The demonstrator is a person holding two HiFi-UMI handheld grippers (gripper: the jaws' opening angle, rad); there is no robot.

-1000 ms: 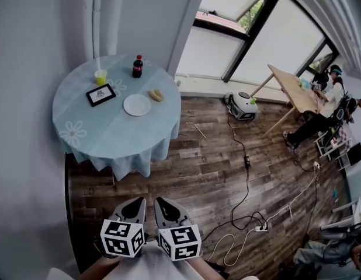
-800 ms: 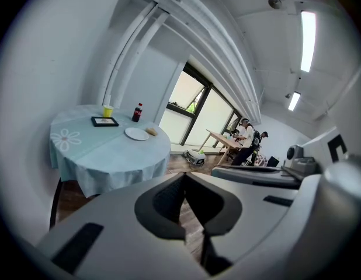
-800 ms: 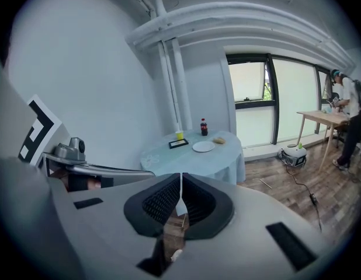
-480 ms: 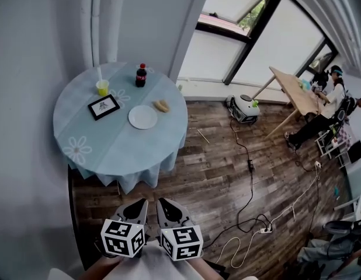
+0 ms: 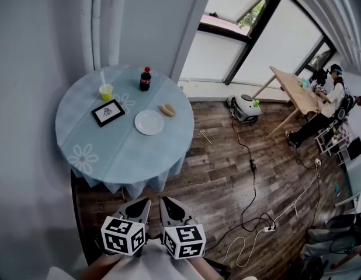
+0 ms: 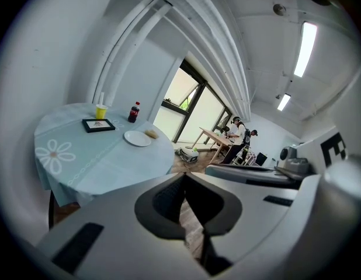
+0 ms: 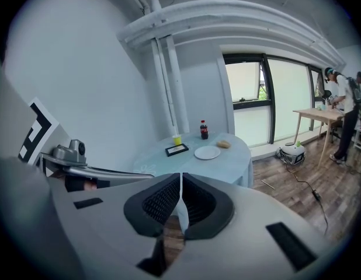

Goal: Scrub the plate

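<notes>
A white plate (image 5: 149, 122) lies on a round table with a pale blue cloth (image 5: 110, 150). Beside it, toward the window, sits a tan sponge-like lump (image 5: 167, 109). The plate (image 6: 136, 137) also shows in the left gripper view, and the plate (image 7: 207, 152) in the right gripper view, far ahead of the jaws. My left gripper (image 5: 142, 202) and right gripper (image 5: 164, 201) are side by side at the bottom of the head view, over the wood floor, well short of the table. Both are shut with nothing between the fingers.
On the table stand a cola bottle (image 5: 145, 79), a yellow cup with a straw (image 5: 106, 91) and a black picture frame (image 5: 107, 112). A white floor appliance (image 5: 245, 107), cables and a power strip (image 5: 268, 227) lie to the right. A person sits at a wooden table (image 5: 294, 87).
The table has come nearer and shifted right and down in the head view. Both grippers stay shut and side by side as they travel toward it.
</notes>
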